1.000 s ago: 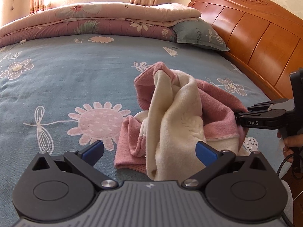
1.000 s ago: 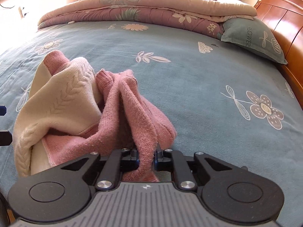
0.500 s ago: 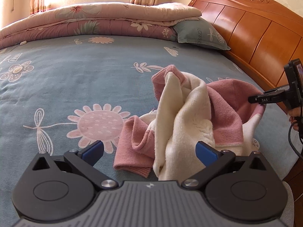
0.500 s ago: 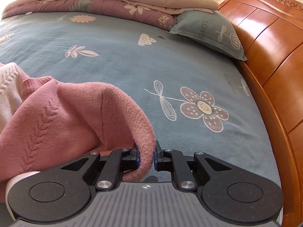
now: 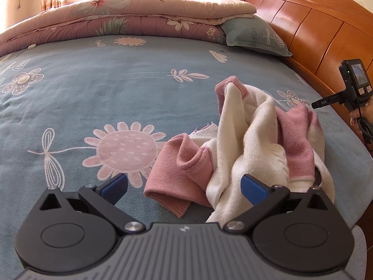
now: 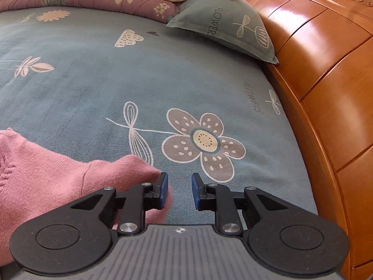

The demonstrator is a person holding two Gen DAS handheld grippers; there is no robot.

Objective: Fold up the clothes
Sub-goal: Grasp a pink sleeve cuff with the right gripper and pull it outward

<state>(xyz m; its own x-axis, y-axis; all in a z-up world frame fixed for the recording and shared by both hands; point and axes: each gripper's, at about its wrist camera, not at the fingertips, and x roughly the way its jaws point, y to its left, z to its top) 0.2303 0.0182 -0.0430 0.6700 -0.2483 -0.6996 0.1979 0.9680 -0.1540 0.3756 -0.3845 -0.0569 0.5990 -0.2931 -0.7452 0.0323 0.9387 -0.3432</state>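
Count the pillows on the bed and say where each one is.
1. A grey-green pillow printed FLOWERS lies at the far side of the bed, against the wooden headboard, beside the folded quilt. The quilt may hide others.

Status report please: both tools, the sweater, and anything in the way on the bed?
Left tool open, empty. Right tool just opened, pink cloth beside its left pad, not pinched. Sweater crumpled on blue sheet, unfolded. Nothing in the way.
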